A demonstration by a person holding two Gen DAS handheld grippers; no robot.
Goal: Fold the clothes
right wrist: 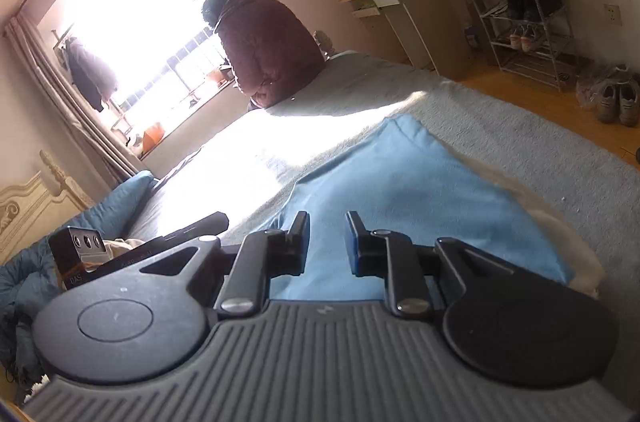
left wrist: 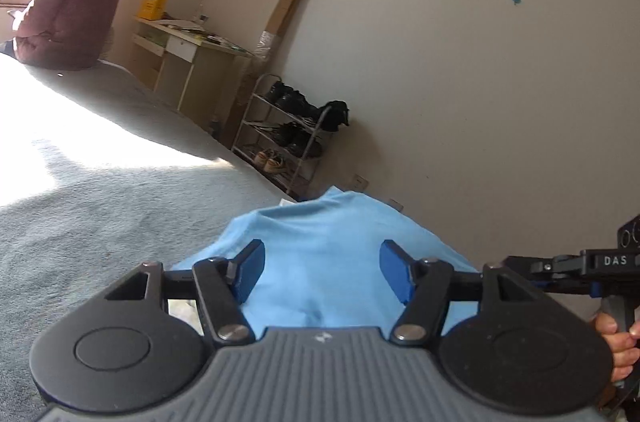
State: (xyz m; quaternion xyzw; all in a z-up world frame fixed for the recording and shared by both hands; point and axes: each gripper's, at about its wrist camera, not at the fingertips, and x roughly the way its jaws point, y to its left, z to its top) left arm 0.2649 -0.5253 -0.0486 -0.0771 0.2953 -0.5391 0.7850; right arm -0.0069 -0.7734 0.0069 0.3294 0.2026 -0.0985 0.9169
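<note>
Both claws hang released over the blue shirt point(right wrist: 400, 190): left gripper point(left wrist: 322, 272) spread wide, right gripper point(right wrist: 328, 242) narrower; grab matching corners evenly.

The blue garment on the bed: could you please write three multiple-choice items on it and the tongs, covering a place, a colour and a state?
1. Where does the garment lie?
A. on the shoe rack
B. on the grey bed cover
C. on the desk

2. What colour is it?
A. red
B. light blue
C. black

3. How do the left tongs stand?
A. open, holding nothing
B. shut on cloth
C. out of view

Answers:
1 B, it is spread over the cover.
2 B, pale blue in both views.
3 A, the pads stand wide apart above the cloth.
</note>
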